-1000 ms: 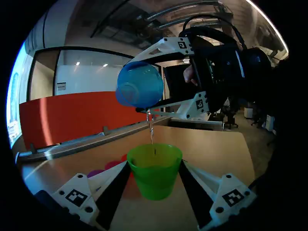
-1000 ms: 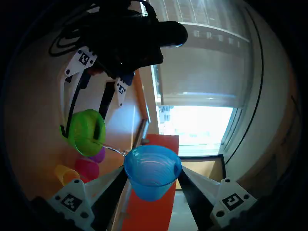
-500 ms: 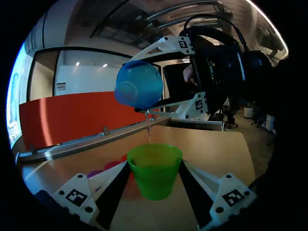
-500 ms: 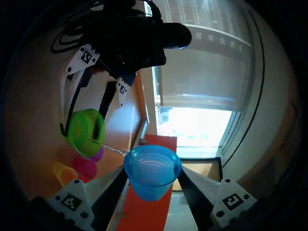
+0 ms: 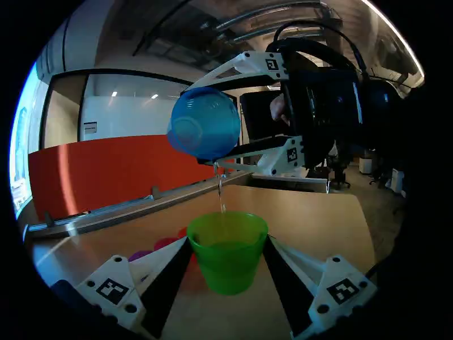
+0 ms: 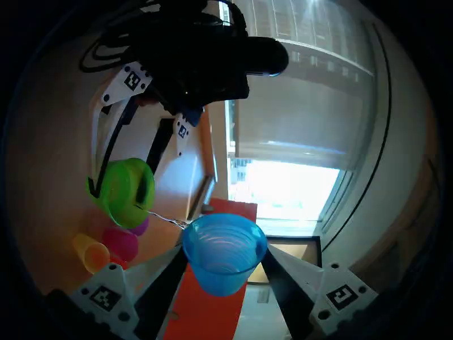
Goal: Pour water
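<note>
Water (image 5: 219, 195), blue cup (image 5: 204, 123) to green cup (image 5: 227, 258)

- Left tongs (image 5: 226, 252), low in the left gripper view: white wedge-shaped fingers (image 5: 142, 264) with black inner faces, each bearing a black-and-white square marker (image 5: 111, 290) and dark screw heads.
- Right tongs (image 6: 225, 258), low in the right gripper view: same build.
- Black housing (image 5: 328, 105), upper right of the left gripper view, under looping black cables (image 5: 311, 22).

Pink cup (image 6: 120, 245), yellow cup (image 6: 90, 253), orange partition (image 5: 113, 170)
</note>
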The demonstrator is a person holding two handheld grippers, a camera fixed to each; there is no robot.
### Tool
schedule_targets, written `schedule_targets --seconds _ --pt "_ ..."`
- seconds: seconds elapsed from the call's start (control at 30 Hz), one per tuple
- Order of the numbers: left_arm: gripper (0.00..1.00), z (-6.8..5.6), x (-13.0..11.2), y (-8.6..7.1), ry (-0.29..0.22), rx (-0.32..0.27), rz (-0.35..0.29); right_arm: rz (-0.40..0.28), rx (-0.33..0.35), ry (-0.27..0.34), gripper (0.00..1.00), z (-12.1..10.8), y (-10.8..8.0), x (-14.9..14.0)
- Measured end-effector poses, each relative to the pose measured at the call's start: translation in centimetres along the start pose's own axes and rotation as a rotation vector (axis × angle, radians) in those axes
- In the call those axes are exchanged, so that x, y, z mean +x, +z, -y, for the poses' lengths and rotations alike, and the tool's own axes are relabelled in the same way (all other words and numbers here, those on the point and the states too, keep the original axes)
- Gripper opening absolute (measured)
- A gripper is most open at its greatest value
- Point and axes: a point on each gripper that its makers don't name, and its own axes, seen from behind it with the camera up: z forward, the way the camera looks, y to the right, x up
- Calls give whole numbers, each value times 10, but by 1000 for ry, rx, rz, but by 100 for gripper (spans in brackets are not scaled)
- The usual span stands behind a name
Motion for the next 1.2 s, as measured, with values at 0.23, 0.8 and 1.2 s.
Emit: schedule_targets --seconds 0.23,0.8,1.2 --pt "85 1 -1 1 -1 1 1 -2 -5 -6 90 0 0 2" --pt "85 5 -1 1 -4 6 -1 -5 -9 -11 90 -1 2 2" --pt "85 3 -2 -1 -6 5 6 -4 -13 71 90 0 1 -7"
